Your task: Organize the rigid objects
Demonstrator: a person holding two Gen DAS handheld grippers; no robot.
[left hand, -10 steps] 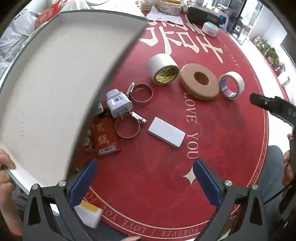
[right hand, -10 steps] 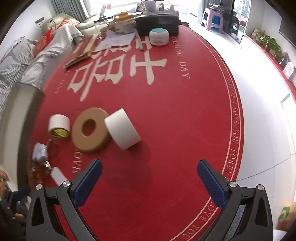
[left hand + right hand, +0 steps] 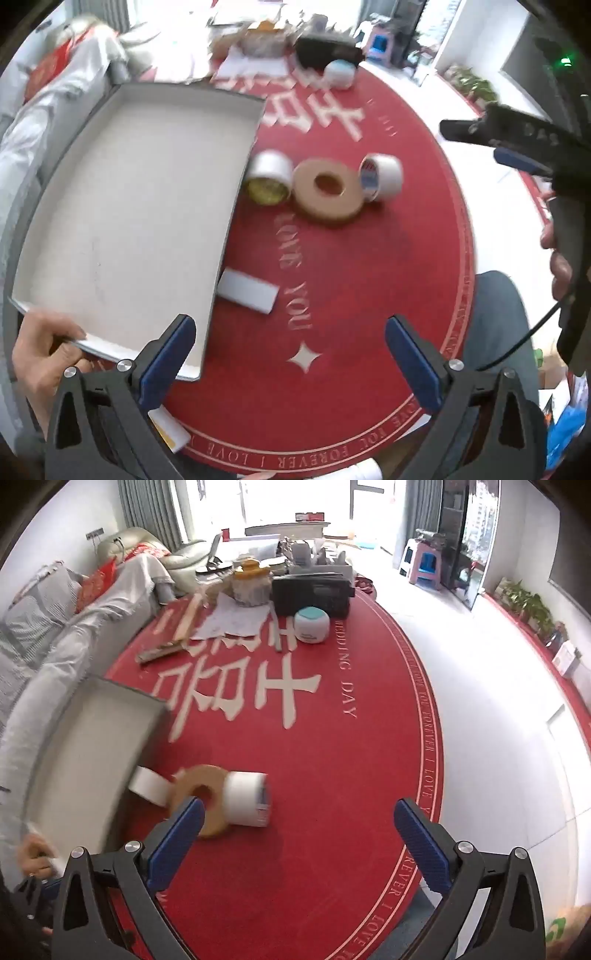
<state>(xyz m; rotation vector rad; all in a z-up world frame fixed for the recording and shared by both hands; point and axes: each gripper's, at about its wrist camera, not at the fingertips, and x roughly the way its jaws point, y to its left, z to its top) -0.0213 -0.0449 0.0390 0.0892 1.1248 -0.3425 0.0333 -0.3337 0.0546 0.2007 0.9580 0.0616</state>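
Red round cloth [image 3: 369, 332] covers the counter, and on its left side a person's hand [image 3: 40, 354] holds a wide, shallow grey tray [image 3: 122, 229] by its near edge; the tray is empty inside and it hides part of the cloth. I judge that the step in hand is placing this tray as the container, so the sorting itself is not yet begun.

Beside the tray's right wall stand three things in one row: a brown cardboard ring [image 3: 327, 190] lying flat, a white tape roll with yellow core [image 3: 269, 177] touching it on the left, and a white tape roll with blue print [image 3: 382, 177] touching it on the right. A small white flat box [image 3: 247, 293] lies nearer, partly under the tray's edge.

Left hand-held gripper [image 3: 291, 363] is released, with nothing between its fingers. Right hand-held gripper [image 3: 299, 842] is also released and empty, near the ring.

The next move probably calls for closing on one roll from the open right side, where the cloth is free; the tray's wall is close on the left.
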